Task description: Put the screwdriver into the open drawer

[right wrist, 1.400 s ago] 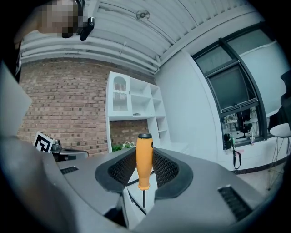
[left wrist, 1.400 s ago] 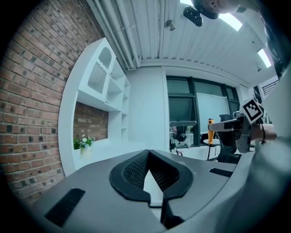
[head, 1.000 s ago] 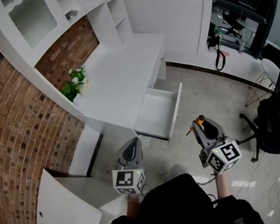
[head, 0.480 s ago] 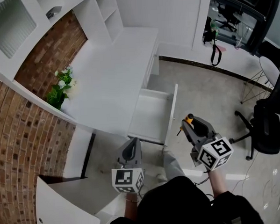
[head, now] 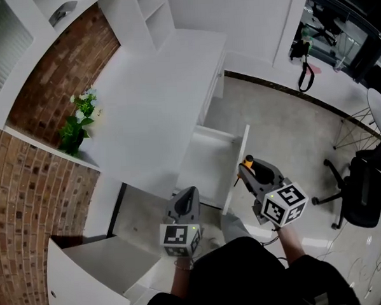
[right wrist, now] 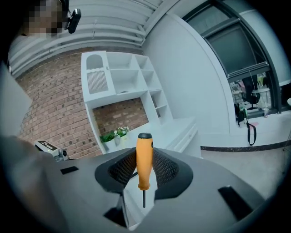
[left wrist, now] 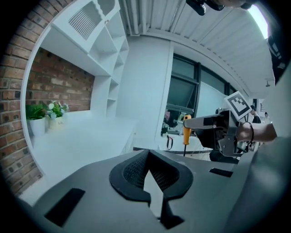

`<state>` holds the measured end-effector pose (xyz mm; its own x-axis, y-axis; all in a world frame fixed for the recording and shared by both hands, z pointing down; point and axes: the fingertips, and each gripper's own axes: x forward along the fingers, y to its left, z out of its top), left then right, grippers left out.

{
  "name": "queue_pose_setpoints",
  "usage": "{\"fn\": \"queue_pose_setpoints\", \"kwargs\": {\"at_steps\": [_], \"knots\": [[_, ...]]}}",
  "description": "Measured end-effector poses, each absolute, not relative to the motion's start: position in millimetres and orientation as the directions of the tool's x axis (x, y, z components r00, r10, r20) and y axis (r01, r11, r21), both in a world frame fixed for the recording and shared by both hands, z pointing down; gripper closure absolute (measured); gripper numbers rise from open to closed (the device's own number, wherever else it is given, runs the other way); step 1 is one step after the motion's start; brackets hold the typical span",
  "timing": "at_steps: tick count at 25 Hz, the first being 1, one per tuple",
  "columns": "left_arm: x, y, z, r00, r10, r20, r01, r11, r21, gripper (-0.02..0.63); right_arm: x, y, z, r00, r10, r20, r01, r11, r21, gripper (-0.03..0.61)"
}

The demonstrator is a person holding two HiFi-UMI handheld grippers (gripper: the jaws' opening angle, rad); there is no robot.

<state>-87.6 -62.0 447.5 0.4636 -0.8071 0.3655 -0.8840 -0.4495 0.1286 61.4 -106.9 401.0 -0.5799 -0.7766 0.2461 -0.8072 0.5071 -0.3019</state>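
A screwdriver point(right wrist: 144, 163) with an orange handle stands upright, shaft down, between the pads of my right gripper point(right wrist: 144, 157), which is shut on it. In the head view that right gripper point(head: 247, 169) hovers just right of the front panel of the open white drawer point(head: 206, 155), with the screwdriver's point(head: 248, 159) handle top showing. The drawer looks empty. My left gripper point(head: 187, 195) is below the drawer's near corner, its jaws together with nothing in them. The left gripper view shows its closed fingertips point(left wrist: 148, 154) and, further off, the held screwdriver point(left wrist: 186, 132).
The drawer hangs out of a long white desk point(head: 152, 96) under wall shelves point(head: 151, 17). A potted plant point(head: 74, 126) stands at the desk's left end. An open cabinet door point(head: 88, 275) is at lower left. A black office chair point(head: 364, 187) is on the floor to the right.
Both grippers have moved toward the drawer. The right one, still holding the screwdriver, has come left up to the drawer's front panel. The left one has come up under its near corner.
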Motion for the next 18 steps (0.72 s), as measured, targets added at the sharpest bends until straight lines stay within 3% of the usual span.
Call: {"fn": "queue_pose_setpoints", "kwargs": {"at_steps": [18], "knots": [[-59.3, -110.9, 525.1, 0.416, -0.698, 0.583, -0.895, -0.428, 0.127, 0.605, 30.1, -177.8, 499.2, -0.644, -0.617, 0.452, -0.763, 0.475, -0.438, 0.463]]}}
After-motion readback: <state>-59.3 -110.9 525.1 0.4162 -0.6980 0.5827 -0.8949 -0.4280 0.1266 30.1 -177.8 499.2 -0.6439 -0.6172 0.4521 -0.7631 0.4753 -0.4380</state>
